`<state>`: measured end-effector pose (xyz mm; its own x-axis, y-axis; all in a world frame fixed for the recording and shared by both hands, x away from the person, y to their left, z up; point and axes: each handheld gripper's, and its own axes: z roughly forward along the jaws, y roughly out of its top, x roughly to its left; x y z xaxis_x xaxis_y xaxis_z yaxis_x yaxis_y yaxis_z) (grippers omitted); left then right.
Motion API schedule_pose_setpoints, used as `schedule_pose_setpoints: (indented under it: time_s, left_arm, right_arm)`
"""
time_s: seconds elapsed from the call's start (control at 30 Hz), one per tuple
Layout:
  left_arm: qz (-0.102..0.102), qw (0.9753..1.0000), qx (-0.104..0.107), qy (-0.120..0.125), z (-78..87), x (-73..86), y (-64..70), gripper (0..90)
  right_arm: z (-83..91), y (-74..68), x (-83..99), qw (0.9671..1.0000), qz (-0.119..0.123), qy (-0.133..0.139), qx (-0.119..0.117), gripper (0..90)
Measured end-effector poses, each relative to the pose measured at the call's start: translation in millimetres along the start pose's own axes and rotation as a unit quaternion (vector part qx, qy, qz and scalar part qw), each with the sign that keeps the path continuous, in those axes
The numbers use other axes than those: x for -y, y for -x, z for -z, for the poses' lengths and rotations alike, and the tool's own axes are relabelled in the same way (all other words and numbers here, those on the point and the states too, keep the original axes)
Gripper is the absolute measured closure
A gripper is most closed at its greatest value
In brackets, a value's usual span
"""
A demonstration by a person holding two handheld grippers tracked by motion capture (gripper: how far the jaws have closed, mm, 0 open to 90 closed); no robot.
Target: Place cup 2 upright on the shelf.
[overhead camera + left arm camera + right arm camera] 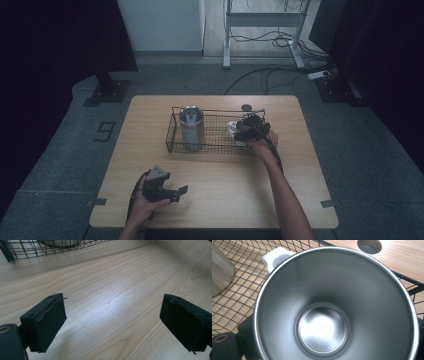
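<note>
A black wire basket stands at the middle of the wooden table. A tall steel cup stands upright in its left end. Over the basket's right end my right gripper is shut on a steel mug with a white handle. The right gripper view looks straight down into the empty mug, with one black finger pressed against its left side. My left gripper rests low at the table's front left, open, with only bare wood between its fingers.
A round grommet hole sits in the table just behind the basket's right end. The basket's corner lies ahead of the left gripper. Cables and a desk frame stand on the floor beyond the table.
</note>
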<state>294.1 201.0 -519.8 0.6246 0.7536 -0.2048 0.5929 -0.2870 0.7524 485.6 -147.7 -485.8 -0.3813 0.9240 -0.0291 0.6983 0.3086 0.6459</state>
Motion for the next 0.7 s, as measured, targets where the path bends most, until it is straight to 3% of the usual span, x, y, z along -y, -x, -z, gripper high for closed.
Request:
schedule_pose_setpoints:
  time_s: [0.3, 0.7]
  left_arm:
    - [0.000, 1.0000, 0.000, -0.001, -0.6, 0.1, 0.5, 6.7]
    - [0.000, 1.0000, -0.001, -0.002, -0.6, 0.0, 0.4, 6.7]
  right_arm:
    - [7.5, 3.9, -0.6, 0.9992, -0.014, 0.027, -0.025, 1.0]
    - [24.7, 9.1, -1.8, 0.9960, -0.024, 0.079, -0.036, 0.0]
